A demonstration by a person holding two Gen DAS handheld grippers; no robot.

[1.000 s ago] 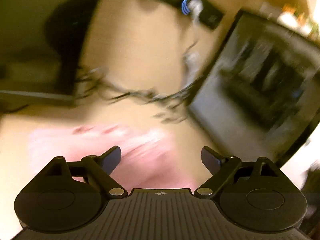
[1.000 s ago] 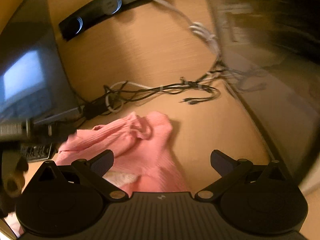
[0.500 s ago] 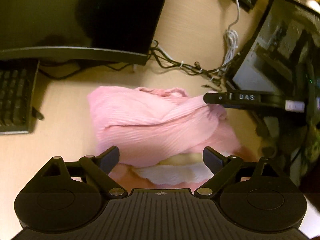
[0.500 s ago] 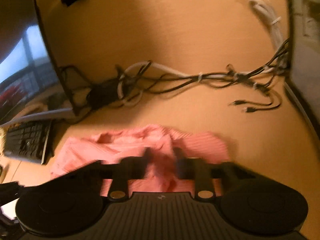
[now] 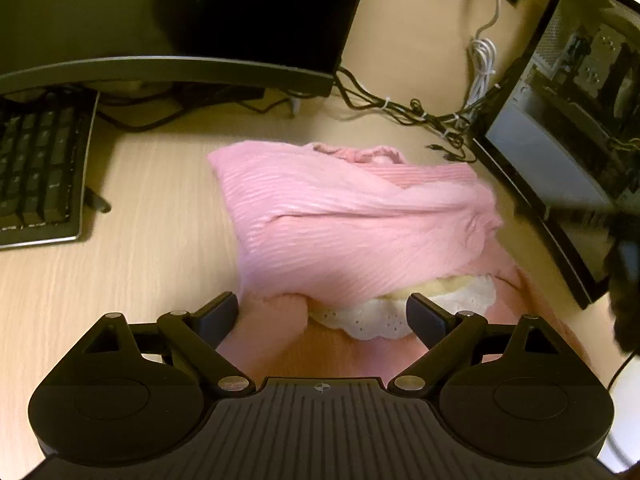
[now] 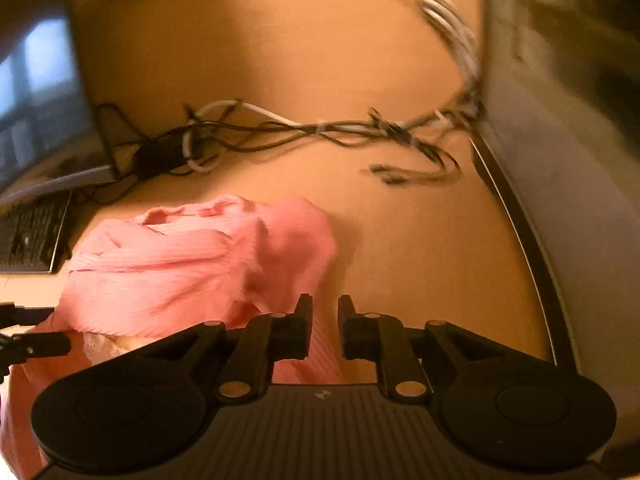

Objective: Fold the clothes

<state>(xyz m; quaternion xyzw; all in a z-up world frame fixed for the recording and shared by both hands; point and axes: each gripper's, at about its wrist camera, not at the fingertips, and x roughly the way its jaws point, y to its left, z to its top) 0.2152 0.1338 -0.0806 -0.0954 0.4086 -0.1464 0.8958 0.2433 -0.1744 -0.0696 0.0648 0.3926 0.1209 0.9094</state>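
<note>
Between my right gripper's (image 6: 325, 322) nearly closed fingers sits a fold of the pink garment (image 6: 188, 264); my left gripper (image 5: 322, 314) gapes wide above it.

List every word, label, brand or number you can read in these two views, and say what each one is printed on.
No text is readable.
Keyboard: key legends too small and dark to read.
Left gripper: only a small round emblem on its body, no letters.
Right gripper: a tiny mark on its body, too blurred to read.
</note>
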